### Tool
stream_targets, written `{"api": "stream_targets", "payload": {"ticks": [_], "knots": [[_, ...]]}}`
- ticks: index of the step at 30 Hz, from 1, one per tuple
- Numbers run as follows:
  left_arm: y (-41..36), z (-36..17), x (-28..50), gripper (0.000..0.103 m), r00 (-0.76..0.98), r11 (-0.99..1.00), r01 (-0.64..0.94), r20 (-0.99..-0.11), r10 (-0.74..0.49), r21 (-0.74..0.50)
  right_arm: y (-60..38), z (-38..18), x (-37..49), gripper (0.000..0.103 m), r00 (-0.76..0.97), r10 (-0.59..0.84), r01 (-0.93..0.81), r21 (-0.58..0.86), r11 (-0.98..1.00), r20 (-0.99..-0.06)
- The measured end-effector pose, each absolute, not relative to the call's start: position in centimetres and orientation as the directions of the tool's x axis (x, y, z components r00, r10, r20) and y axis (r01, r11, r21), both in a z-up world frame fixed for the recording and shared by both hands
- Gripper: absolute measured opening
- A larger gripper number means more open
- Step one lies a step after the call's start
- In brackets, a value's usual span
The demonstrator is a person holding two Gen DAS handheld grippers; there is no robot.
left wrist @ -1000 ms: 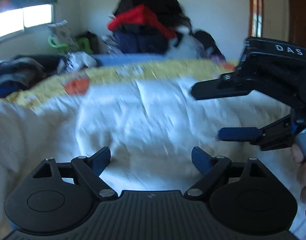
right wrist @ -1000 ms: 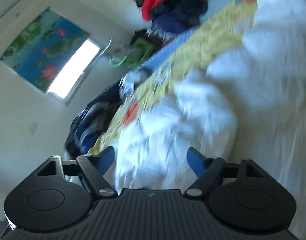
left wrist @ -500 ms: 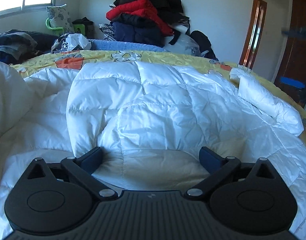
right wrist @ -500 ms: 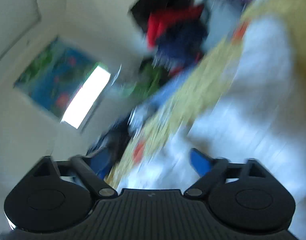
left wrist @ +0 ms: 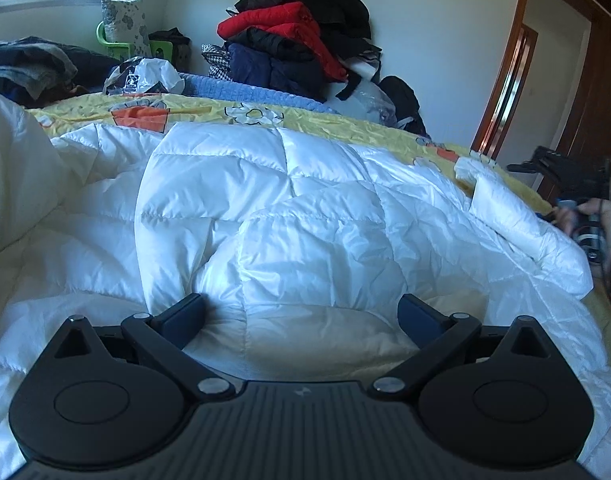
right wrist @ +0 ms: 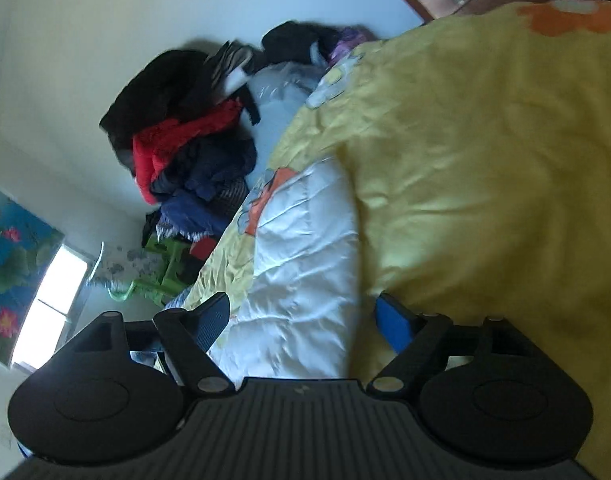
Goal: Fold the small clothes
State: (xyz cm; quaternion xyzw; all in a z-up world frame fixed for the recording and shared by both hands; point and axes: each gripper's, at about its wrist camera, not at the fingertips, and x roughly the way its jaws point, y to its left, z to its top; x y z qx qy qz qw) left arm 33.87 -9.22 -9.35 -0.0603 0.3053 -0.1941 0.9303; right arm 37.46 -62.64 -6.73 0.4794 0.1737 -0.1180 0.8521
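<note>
Spread across the yellow bedsheet (left wrist: 385, 130) — a white quilted garment (left wrist: 305, 220), ready for folding. Left gripper (left wrist: 301, 312) gaping wide over its near hem, clasping nothing; right gripper (right wrist: 301, 318) narrowing at the garment's edge — pads not yet pressing.

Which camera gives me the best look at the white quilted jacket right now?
The left wrist view: the white quilted jacket fills the middle of the frame, sharp, spread on the yellow bedspread. The right wrist view is tilted and blurred and shows only a narrow strip of it beside the bedspread.
</note>
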Motion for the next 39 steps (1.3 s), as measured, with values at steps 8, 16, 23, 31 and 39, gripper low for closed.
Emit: {"api": "stream_targets", "payload": {"ticks": [8,16,23,31,39], "knots": [[-8.8,-9.4,34.1,0.103,0.738,0.91,0.322,-0.533,-0.413,-0.26,-60.8,-6.7,39.7,0.008,0.886,-0.11,0.415,0.664,0.622,-0.451],[-8.1,-9.3,34.3,0.103,0.738,0.899,0.316,-0.517,-0.435,-0.304,-50.2,4.3,34.8,0.008,0.959,-0.074,0.172,0.351,0.921,-0.275],[-4.8,-9.9,35.0,0.103,0.732,0.806,0.291,-0.423,-0.534,-0.514,-31.4,5.4,24.4,0.024,0.974,0.054,-0.112,-0.259,0.959,-0.22],[-3.8,-10.2,35.3,0.103,0.733,0.77,0.281,-0.39,-0.558,-0.573,-28.2,-2.2,20.7,0.077,0.901,0.24,-0.179,0.194,0.964,-0.361],[-3.3,-10.1,35.2,0.103,0.726,0.757,0.28,-0.386,-0.569,-0.59,-37.3,-8.2,19.5,0.081,0.932,0.347,-0.143,0.781,0.607,-0.1]]}}
